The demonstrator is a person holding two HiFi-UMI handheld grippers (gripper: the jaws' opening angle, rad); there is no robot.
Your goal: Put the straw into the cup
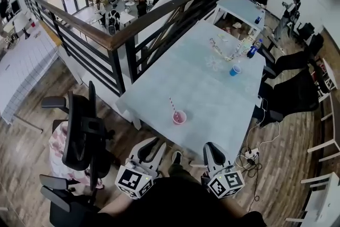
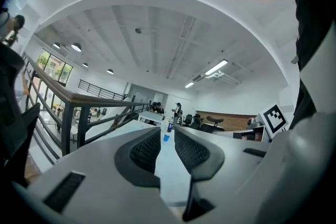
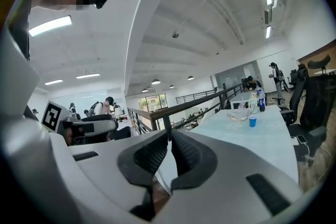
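A pink cup stands on the pale table near its front edge. A red-and-white striped straw sticks out of the cup and leans to the left. Both grippers hang low in front of the table, short of the cup. My left gripper is open by a narrow gap with nothing in it. My right gripper is shut and empty, its tips nearly touching. Neither gripper view shows the pink cup.
A blue cup, a blue bottle and clear clutter sit at the table's far end. A black railing borders the left side. Black office chairs stand at left and right. Cables lie on the floor.
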